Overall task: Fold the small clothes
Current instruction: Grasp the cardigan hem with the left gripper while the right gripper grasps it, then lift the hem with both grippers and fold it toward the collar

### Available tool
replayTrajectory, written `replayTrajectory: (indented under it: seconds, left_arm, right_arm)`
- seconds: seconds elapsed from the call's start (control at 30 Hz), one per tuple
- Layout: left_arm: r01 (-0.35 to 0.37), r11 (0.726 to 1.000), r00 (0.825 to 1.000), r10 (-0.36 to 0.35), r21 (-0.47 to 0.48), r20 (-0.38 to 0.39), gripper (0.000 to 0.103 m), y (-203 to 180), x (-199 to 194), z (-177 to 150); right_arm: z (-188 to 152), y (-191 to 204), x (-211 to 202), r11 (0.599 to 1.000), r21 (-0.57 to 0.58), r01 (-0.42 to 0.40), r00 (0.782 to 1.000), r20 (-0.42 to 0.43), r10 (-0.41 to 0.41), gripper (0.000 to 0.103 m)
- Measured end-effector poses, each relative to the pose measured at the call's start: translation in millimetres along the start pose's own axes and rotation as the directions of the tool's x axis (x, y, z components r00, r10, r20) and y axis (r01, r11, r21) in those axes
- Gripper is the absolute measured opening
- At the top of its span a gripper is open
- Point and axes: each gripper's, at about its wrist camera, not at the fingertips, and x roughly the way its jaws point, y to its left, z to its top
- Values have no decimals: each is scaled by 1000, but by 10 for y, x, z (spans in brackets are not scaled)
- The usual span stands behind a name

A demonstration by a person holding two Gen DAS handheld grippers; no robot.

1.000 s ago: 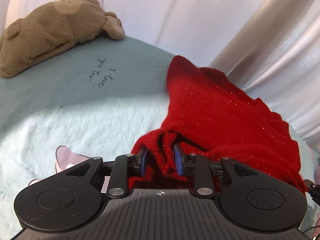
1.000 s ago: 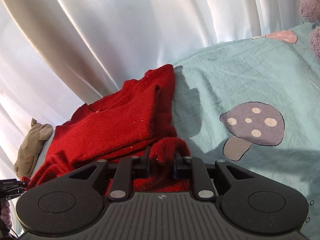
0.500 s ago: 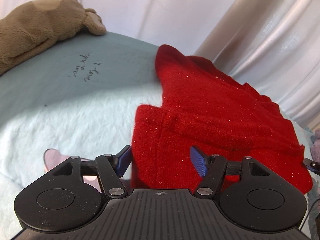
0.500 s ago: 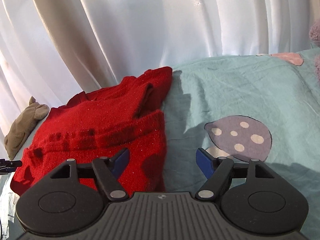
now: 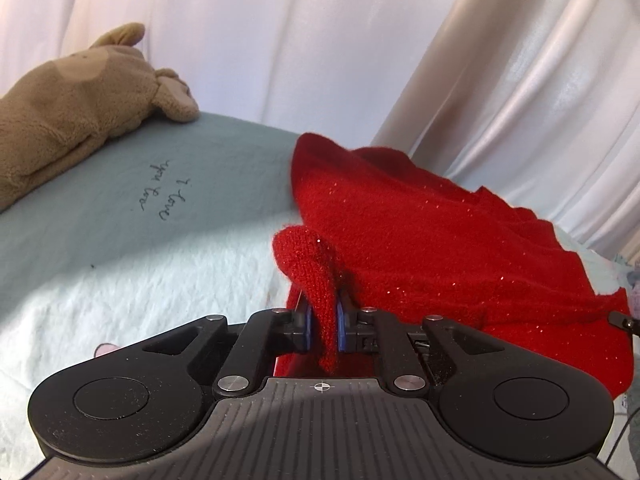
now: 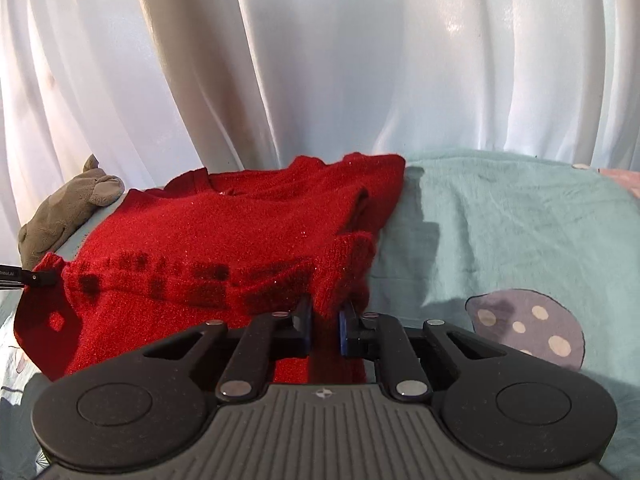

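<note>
My left tool (image 5: 323, 330) and right tool (image 6: 325, 326) have just closed, each pinching a near corner of the red sweater (image 6: 224, 240) lying on the bed (image 6: 520, 216). It looks soft, light and floppy; I'd hold both corners evenly.

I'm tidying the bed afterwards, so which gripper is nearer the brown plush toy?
Left. The left gripper pinches the red sweater at the end nearer the brown plush toy; the right gripper pinches its far end, beside the mushroom print.
</note>
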Motion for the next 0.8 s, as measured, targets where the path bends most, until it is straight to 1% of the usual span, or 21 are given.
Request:
replayTrajectory:
  seconds: [0.03, 0.1, 0.17, 0.23, 0.33, 0.4, 0.47, 0.53, 0.6, 0.63, 0.67, 0.7, 0.73, 0.8]
  left_arm:
    - [10, 1000, 1000, -10, -10, 21, 13, -9, -61, 17]
    - [39, 999, 998, -38, -23, 52, 13, -41, -152, 81]
    - [34, 999, 997, -32, -27, 76, 13, -78, -207, 138]
    - [35, 999, 995, -33, -28, 93, 12, -120, -252, 218]
    - [54, 999, 988, -53, -3, 143, 12, -221, -376, 344]
    - [69, 997, 982, -71, 22, 177, 12, -295, -451, 443]
    - [59, 997, 975, -69, 54, 213, 12, -374, -489, 578]
    - [46, 997, 969, -60, 66, 239, 12, -414, -466, 720]
    - [10, 997, 964, -30, 76, 263, 12, -447, -393, 851]
    - [-25, 996, 962, 0, 85, 272, 12, -470, -318, 912]
    - [-52, 996, 962, 29, 77, 271, 12, -475, -222, 963]
    - [-61, 996, 965, 41, 69, 260, 12, -468, -119, 998]
    - [-69, 995, 971, 52, 67, 234, 12, -447, 35, 1013]
    - [-70, 996, 988, 61, 61, 142, 14, -383, 386, 988]
  right_arm:
    - [9, 16, -60, 1000, -2, 0, 1000, 17, 0, 8]
    - [29, 53, -163, 1000, 2, -9, 999, 40, 9, 8]
    - [47, 100, -245, 1000, -10, -25, 998, 61, 26, 8]
    - [67, 135, -275, 1000, -14, -10, 997, 78, 11, 8]
    - [151, 175, -302, 1000, -14, -10, 995, 96, 12, 8]
    - [221, 246, -373, 999, -37, -14, 991, 133, 19, 8]
    - [317, 323, -420, 998, -68, -8, 984, 175, 19, 8]
    - [444, 368, -432, 996, -88, 9, 976, 218, 10, 8]
    - [586, 365, -389, 996, -86, 37, 966, 258, -13, 8]
    - [644, 359, -352, 995, -80, 52, 962, 273, -28, 8]
    - [710, 335, -289, 995, -68, 71, 957, 287, -49, 8]
    - [762, 305, -216, 995, -52, 85, 955, 289, -66, 8]
    - [804, 267, -130, 995, -33, 92, 956, 282, -79, 8]
    - [854, 156, 122, 996, 0, 92, 968, 236, -89, 8]
